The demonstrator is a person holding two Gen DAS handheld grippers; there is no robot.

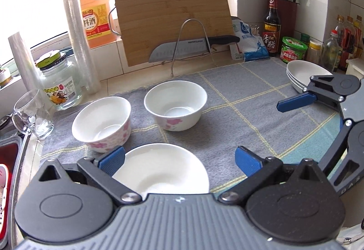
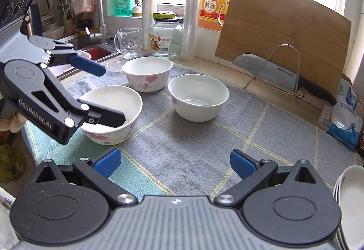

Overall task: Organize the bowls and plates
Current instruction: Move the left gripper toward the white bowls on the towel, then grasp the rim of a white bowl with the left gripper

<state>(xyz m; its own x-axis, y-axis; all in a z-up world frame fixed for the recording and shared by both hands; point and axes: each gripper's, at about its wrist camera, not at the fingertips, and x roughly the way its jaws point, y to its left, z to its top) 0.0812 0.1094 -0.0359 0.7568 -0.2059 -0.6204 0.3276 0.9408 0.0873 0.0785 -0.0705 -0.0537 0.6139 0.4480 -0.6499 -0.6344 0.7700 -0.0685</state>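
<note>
Both the left gripper [image 1: 179, 159] and right gripper [image 2: 174, 162] gape empty; the glazed bowl [image 2: 111, 111] is rigid, slippery, breakable, so pinch its rim.

— What could be read there?
— "GenRobot.AI" stood on the left gripper [image 2: 103, 93]. "料酒" was on the orange jug [image 1: 96, 11], "香醋" on the dark bottle [image 1: 271, 27], and "SUPOR" on the knife [image 1: 182, 48].
</note>
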